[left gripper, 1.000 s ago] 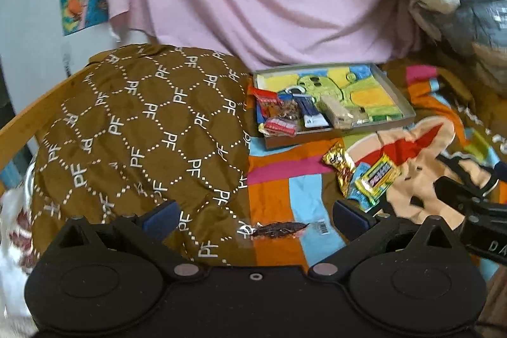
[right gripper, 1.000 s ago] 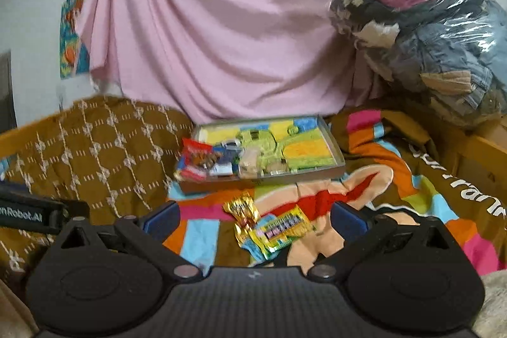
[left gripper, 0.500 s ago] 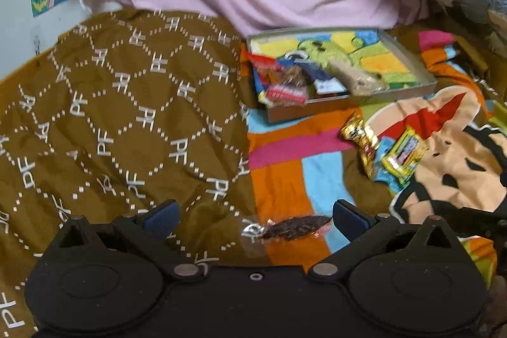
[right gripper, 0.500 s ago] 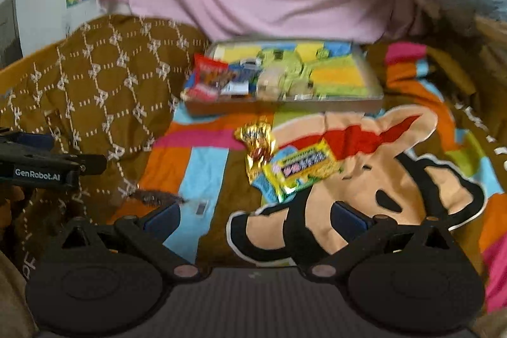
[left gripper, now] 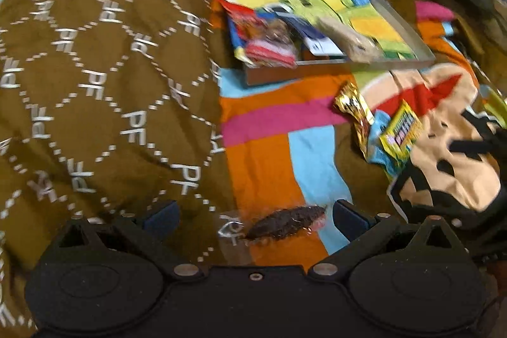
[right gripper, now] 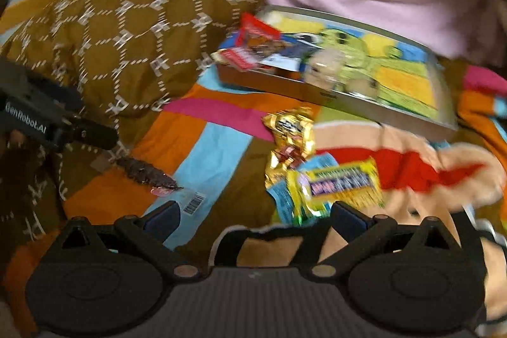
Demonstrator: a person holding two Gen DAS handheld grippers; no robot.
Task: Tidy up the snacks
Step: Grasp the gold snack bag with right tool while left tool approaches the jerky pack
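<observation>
Left wrist: dark snack packet (left gripper: 285, 222) between spread left claw (left gripper: 255, 216) fingers.

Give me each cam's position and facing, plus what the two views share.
Left wrist: on the left gripper, low over the bedding, facing the tray; own open fingers straddle the dark clear-wrapped snack.
Right wrist: on the right gripper, facing the tray from further right; own open fingers show, empty, with the yellow packet just ahead; the left gripper's body is at the left edge.
Shared: tray, gold wrapper, yellow packet, dark snack, brown quilt.
</observation>
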